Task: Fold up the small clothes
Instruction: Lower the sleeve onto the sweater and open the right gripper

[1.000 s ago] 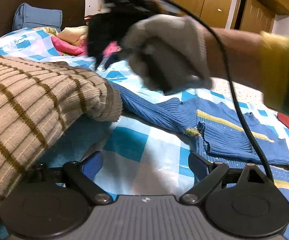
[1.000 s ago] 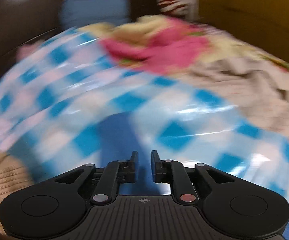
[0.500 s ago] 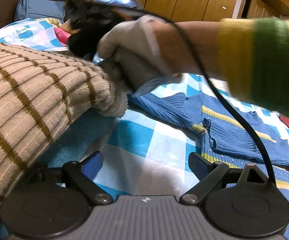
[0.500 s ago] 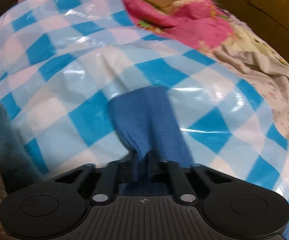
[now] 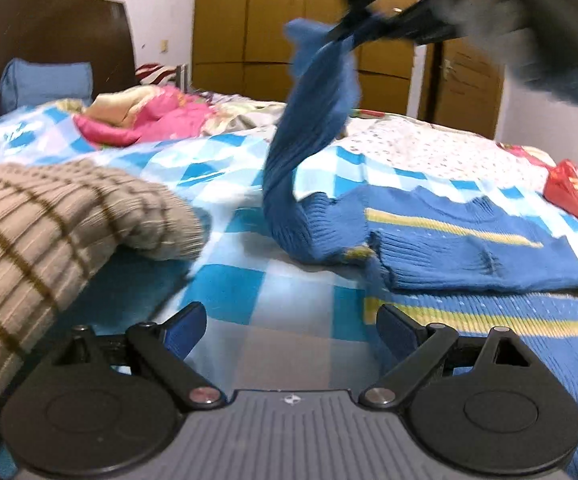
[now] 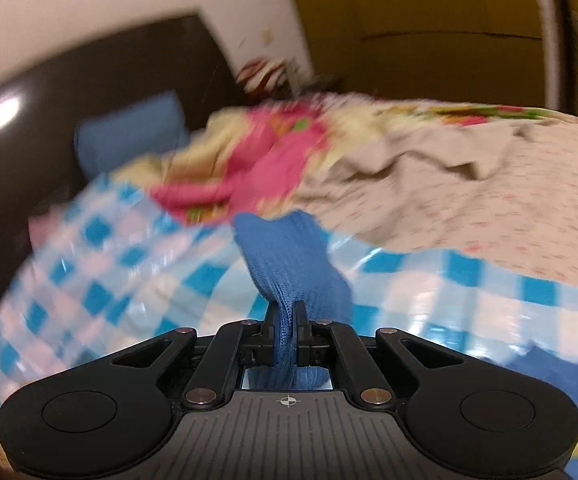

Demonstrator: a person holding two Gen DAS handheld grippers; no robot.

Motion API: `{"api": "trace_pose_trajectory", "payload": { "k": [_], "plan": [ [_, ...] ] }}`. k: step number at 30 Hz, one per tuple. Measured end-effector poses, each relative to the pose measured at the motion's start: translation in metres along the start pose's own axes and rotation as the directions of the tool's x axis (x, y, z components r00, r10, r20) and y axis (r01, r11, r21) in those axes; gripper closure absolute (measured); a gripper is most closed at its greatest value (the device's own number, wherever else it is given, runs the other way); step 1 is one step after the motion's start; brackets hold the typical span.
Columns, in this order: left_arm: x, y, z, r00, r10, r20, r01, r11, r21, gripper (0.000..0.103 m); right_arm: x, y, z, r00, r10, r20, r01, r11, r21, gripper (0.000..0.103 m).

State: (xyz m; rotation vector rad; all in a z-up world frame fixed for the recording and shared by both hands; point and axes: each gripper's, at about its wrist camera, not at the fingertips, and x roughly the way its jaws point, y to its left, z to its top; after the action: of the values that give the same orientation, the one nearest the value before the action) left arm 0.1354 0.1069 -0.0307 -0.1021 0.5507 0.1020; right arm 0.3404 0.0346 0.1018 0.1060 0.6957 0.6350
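A small blue knit sweater (image 5: 469, 252) with yellow stripes lies on the blue-checked sheet (image 5: 245, 284). Its sleeve (image 5: 309, 128) is lifted high off the bed. My right gripper (image 6: 287, 310) is shut on the sleeve's cuff (image 6: 285, 256), and it shows at the top of the left wrist view (image 5: 353, 28), held by a gloved hand. My left gripper (image 5: 291, 320) is open and empty, low over the sheet just in front of the sweater's hem.
A beige striped knit garment (image 5: 49, 224) lies at the left, close to my left gripper. A pink and yellow pile of clothes (image 5: 145, 120) and a blue pillow (image 5: 45, 80) lie near the headboard. A red bag (image 5: 577, 196) sits at the right. Wooden wardrobes stand behind.
My right gripper came down on the blue sleeve's cuff, shut on it, and has lifted it up and to the right. My left gripper has stayed open in place.
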Motion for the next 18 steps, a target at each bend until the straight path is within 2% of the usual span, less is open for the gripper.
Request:
{"api": "trace_pose_trajectory", "payload": {
  "k": [6, 9, 11, 15, 16, 18],
  "plan": [
    [-0.002, -0.023, -0.005, 1.0, -0.009, 0.006, 0.008, 0.996, 0.091, 0.002, -0.089, -0.065, -0.023, 0.993, 0.014, 0.117, -0.032, 0.987, 0.159, 0.1],
    [-0.001, -0.03, -0.007, 1.0, -0.005, -0.003, 0.005, 0.992, 0.125, 0.001, -0.115, -0.087, -0.041, 0.985, -0.07, 0.156, 0.041, 0.982, 0.185, 0.1],
    [0.002, -0.034, -0.009, 1.0, -0.003, -0.01, 0.005, 0.99, 0.144, 0.001, -0.121, -0.102, -0.049, 0.986, -0.088, 0.143, 0.055, 0.973, 0.224, 0.099],
    [0.004, -0.041, -0.013, 1.0, 0.002, -0.017, 0.001, 0.985, 0.174, 0.001, -0.11, -0.123, -0.057, 0.979, -0.181, 0.091, 0.15, 0.949, 0.278, 0.096],
    [0.004, -0.042, -0.013, 1.0, 0.001, -0.016, 0.001, 0.984, 0.177, 0.001, -0.107, -0.129, -0.058, 0.974, -0.211, 0.08, 0.18, 0.939, 0.293, 0.089],
    [0.004, -0.042, -0.013, 1.0, 0.0, -0.015, 0.003, 0.984, 0.178, 0.001, -0.102, -0.14, -0.063, 0.953, -0.297, 0.063, 0.266, 0.917, 0.297, 0.089]
  ]
}}
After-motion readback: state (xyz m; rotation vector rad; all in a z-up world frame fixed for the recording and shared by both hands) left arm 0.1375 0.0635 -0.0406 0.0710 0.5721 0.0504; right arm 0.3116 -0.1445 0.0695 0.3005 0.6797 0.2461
